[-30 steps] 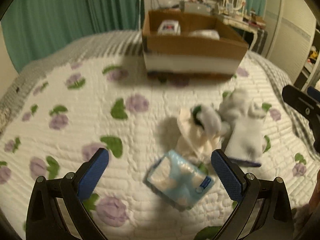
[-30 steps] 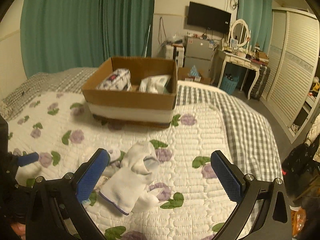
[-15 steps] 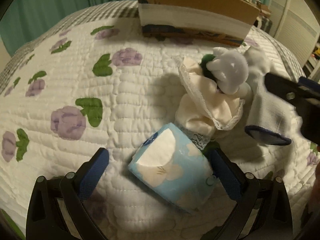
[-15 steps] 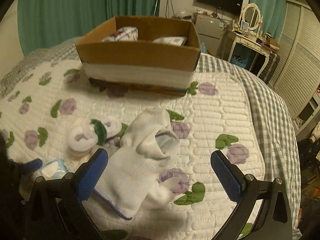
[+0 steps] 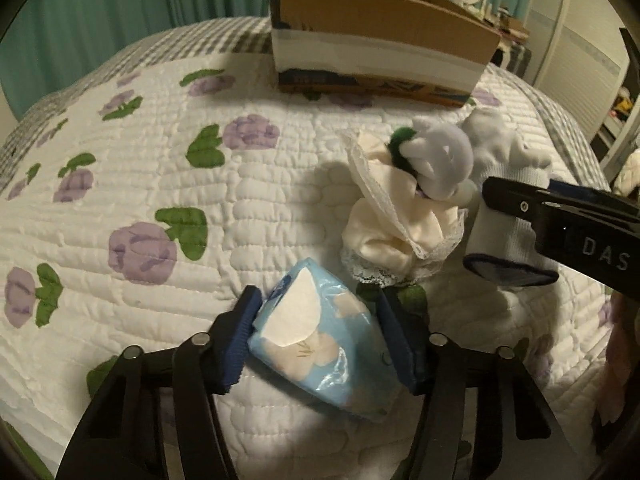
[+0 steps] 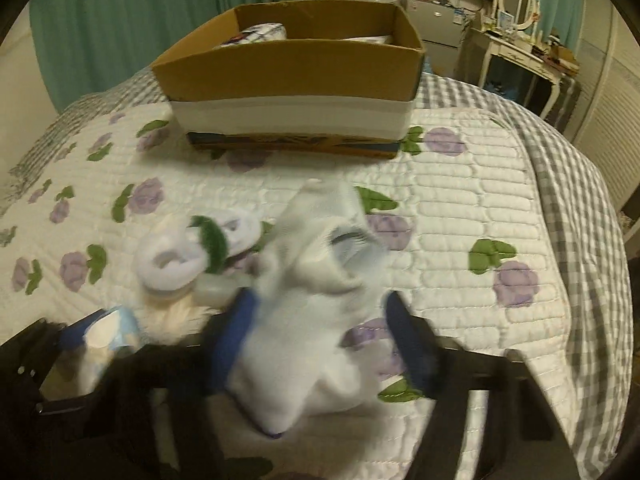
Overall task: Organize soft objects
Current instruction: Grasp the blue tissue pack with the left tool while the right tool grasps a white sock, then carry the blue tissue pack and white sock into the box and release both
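A light blue tissue pack (image 5: 316,360) lies on the flowered quilt (image 5: 160,184). My left gripper (image 5: 320,340) is closing on it, and both blue pads press its sides. In the right wrist view, a white sock (image 6: 304,320) lies between the closing jaws of my right gripper (image 6: 320,344). The left pad touches the sock and a thin strip of quilt shows before the right pad; the picture is blurred. One right finger (image 5: 520,204) crosses over the sock (image 5: 504,248) in the left wrist view.
A cream lace-edged cloth (image 5: 400,236) and a rolled white sock with green trim (image 5: 440,156) lie between the two grippers. An open cardboard box (image 6: 288,72) with items inside stands farther back on the bed. A dresser (image 6: 520,56) stands off to the right.
Both grippers came down closer to the quilt and their jaws narrowed from wide open. The left jaws closed onto the tissue pack, and the right jaws drew in around the white sock.
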`<state>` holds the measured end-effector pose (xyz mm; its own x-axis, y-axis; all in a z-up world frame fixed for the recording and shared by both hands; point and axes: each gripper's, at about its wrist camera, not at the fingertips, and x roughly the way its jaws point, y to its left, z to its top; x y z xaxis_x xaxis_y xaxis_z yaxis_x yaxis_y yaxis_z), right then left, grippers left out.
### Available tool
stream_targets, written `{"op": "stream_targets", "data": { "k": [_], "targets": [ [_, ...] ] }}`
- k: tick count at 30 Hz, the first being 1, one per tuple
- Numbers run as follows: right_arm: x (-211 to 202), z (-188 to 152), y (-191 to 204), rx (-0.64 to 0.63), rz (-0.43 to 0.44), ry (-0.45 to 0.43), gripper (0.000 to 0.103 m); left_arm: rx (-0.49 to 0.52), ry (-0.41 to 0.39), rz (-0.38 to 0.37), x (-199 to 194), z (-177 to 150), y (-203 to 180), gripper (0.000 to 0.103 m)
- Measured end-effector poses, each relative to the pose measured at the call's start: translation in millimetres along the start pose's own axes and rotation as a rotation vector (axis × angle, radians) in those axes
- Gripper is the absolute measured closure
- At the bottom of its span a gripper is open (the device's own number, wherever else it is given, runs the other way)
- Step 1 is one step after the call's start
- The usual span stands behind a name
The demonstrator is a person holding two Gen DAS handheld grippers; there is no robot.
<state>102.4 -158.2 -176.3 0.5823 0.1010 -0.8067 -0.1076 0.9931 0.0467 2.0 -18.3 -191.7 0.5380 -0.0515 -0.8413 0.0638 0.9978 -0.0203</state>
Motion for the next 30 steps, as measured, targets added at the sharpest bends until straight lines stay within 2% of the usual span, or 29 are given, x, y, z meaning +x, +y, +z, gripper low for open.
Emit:
{"op": "stream_targets", "data": {
  "k": [2, 3, 7, 9, 18, 30],
  "targets": [
    [-4, -1, 2, -0.009, -0.015, -0.009, 0.067, 0.005, -0.010, 0.006, -4, 0, 0, 0.052],
    [-6, -2, 3, -0.013, -0.012, -0.015, 0.069, 0.010, -0.020, 0.011, -7, 0, -1, 0.055],
    [-21, -5, 6, -0.014, -0.017, -0.049, 0.074, 0.013, -0.042, 0.014, -15, 3, 0, 0.065],
    [-32, -7, 5, -0.005, -0.013, -0.073, 0.075, 0.014, -0.053, 0.018, -21, 3, 0, 0.079],
    [-82, -18, 11, -0.002, -0.028, -0.174, 0.075, -0.020, -0.079, -0.049, -38, 2, 13, 0.083],
    [-131, -25, 12, -0.001, -0.017, -0.274, 0.075, 0.019, -0.185, -0.020, -91, 7, 13, 0.083]
  ]
}}
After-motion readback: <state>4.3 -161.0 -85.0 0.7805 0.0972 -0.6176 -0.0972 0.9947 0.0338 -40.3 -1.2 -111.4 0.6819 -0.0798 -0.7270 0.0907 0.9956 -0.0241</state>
